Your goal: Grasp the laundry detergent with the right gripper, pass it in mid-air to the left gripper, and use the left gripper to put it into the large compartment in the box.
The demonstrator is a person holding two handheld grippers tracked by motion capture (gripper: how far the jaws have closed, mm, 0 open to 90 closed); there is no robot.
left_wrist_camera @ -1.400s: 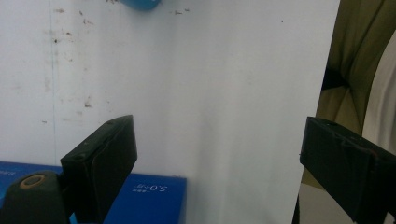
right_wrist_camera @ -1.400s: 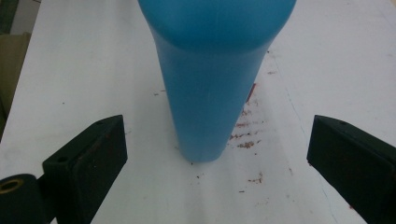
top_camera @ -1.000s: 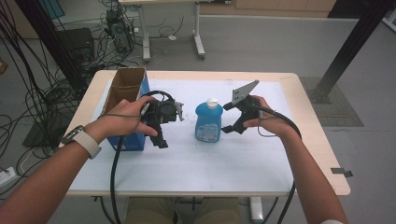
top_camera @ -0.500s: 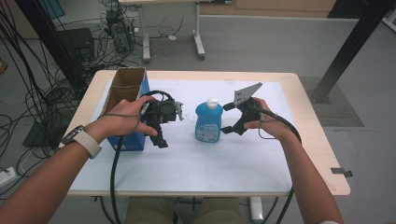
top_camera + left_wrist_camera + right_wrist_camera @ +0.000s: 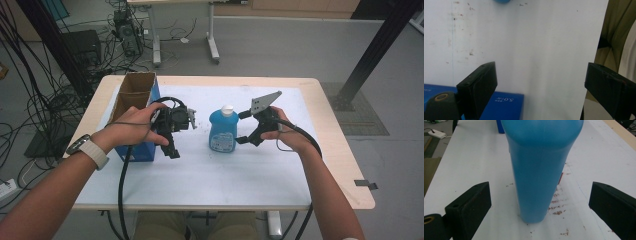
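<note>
A blue bottle point(image 5: 222, 132) with a white cap stands upright in the middle of the white table mat point(image 5: 210, 180). My right gripper point(image 5: 243, 128) is just right of it, with the jaws spread toward it. In the right gripper view the bottle point(image 5: 541, 162) rises ahead of the open gripper point(image 5: 541, 195), and neither pad touches it. To the left of the bottle, my left gripper point(image 5: 181, 136) is held open over the mat. The left gripper view shows its jaws wide point(image 5: 541, 75) with bare mat between them and the bottle's base point(image 5: 502, 1) far off at the top edge.
An open-topped blue cardboard box point(image 5: 131, 107) stands at the mat's left side, under my left hand; its corner point(image 5: 506, 102) lies by the left jaw. Cables trail from both grippers. The table's wooden edge point(image 5: 345, 150) runs along the right.
My right gripper has sunk slightly beside the bottle. The left gripper, the bottle and the box have stayed put.
</note>
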